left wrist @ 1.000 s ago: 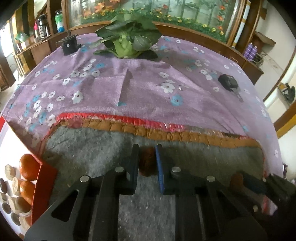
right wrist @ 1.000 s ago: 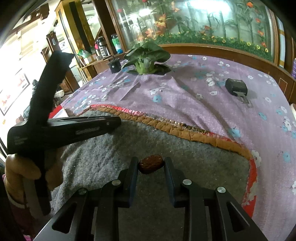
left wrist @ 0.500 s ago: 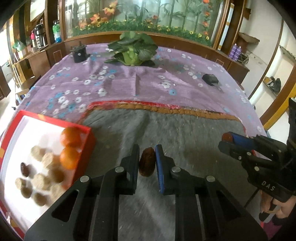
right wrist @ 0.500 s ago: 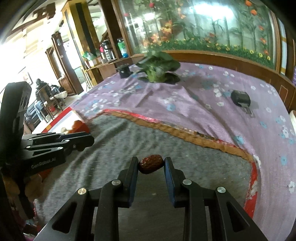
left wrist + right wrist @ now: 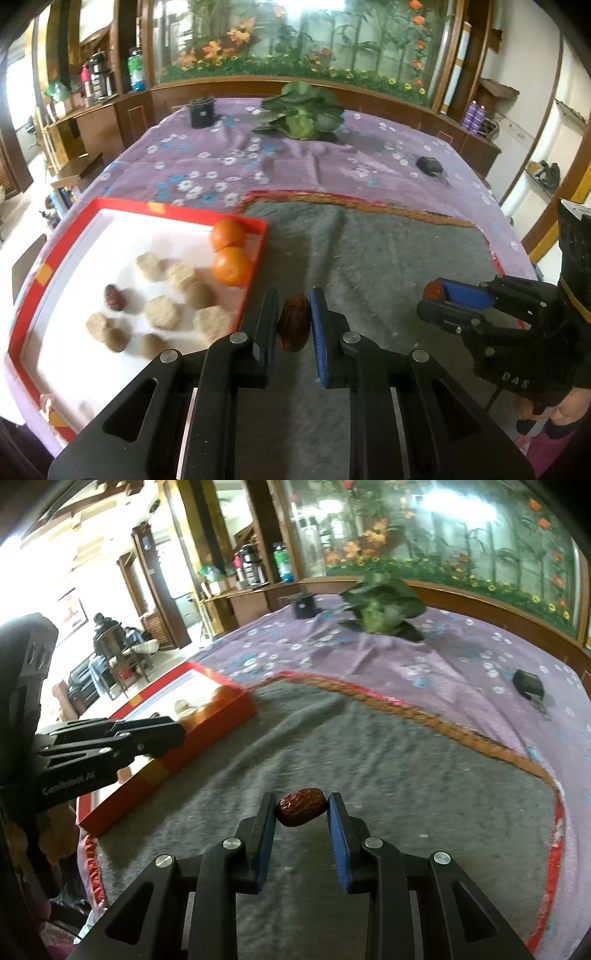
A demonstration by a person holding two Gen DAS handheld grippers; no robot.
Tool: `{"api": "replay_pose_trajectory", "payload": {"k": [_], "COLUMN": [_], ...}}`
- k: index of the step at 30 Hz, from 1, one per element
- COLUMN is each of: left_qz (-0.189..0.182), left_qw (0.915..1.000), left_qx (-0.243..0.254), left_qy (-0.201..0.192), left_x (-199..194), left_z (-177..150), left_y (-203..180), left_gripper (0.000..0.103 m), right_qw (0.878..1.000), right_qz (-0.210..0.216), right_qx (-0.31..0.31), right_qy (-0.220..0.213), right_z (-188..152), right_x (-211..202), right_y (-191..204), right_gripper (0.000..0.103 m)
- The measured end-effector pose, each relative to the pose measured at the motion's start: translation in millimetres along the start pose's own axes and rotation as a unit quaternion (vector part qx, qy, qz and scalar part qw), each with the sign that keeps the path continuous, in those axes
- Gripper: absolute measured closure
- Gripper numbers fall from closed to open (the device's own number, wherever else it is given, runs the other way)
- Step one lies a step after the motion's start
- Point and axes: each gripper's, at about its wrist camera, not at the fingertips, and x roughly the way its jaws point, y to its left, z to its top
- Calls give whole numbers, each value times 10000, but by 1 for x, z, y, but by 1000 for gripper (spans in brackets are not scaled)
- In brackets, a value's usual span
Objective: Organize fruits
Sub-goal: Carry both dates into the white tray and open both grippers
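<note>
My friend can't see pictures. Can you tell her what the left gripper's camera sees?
The left gripper pinches a brown date above a grey mat. To its left, a red tray holds two oranges, tan round pieces and another date; the right gripper is at the right.

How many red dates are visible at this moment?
3: one in the red tray at, one between the left gripper fingers, one in the right gripper. Others may be hidden.

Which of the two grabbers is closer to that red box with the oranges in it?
Left. The left gripper, holding a date, hangs just beside the red box's near corner. The right gripper, holding another date, is off over the grey mat.
</note>
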Motion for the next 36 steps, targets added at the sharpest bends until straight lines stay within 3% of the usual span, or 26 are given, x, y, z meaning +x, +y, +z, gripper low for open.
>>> {"api": "replay_pose_trajectory", "payload": {"k": [11, 36], "left_qz": [134, 948], "left_qw": [9997, 9938], "left_qx": [-96, -584], "left_qy": [-192, -55], "left_x": [-17, -5], "left_z": [-11, -18], "left_y": [39, 106], "left_gripper": [87, 87], "right_qw": [9990, 9931], "right_qz": [217, 699], "right_qx": [-396, -923], "right_qy": [77, 175], "right_z": [11, 51], "right_x": [15, 61], "right_y": [46, 118], "right_gripper": [76, 76]}}
